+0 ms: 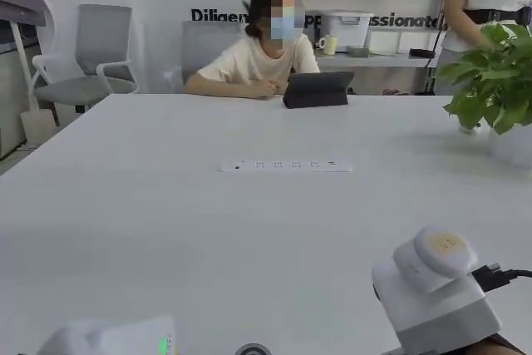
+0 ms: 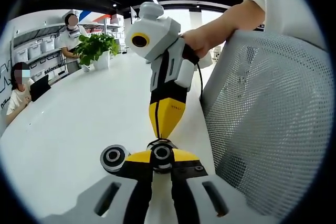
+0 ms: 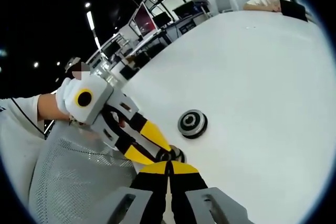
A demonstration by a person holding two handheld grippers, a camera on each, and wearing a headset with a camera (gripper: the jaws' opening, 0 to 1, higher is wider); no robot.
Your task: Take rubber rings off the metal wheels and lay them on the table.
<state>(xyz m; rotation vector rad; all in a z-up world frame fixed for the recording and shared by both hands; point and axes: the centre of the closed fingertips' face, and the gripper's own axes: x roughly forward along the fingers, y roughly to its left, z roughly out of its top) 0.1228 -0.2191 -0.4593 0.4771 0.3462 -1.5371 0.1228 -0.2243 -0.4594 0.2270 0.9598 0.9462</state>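
My left claw point(image 2: 161, 157) is clenched on a small metal wheel point(image 2: 161, 150), which sits between its yellow tips just above the white worktop point(image 1: 166, 230), near the edge closest to me. My right claw point(image 3: 168, 169) comes to the same wheel from the opposite side; its two jaws are pressed together to a point and their tips touch the rim of the wheel, but I cannot tell if they pinch the rubber there or only rest against it. A second wheel point(image 3: 192, 123) lies flat on the worktop just beside the held one, apart from both claws, and its dark rubber ring point(image 3: 180, 123) goes around it. Behind my hands there is the grey mesh back of a chair point(image 2: 262, 119). Farther on the worktop lies a white power strip point(image 1: 285, 165), a green plant point(image 1: 495, 81) stands at the right side, and at the far edge a person point(image 1: 262, 60) sits behind a dark tablet point(image 1: 316, 89)
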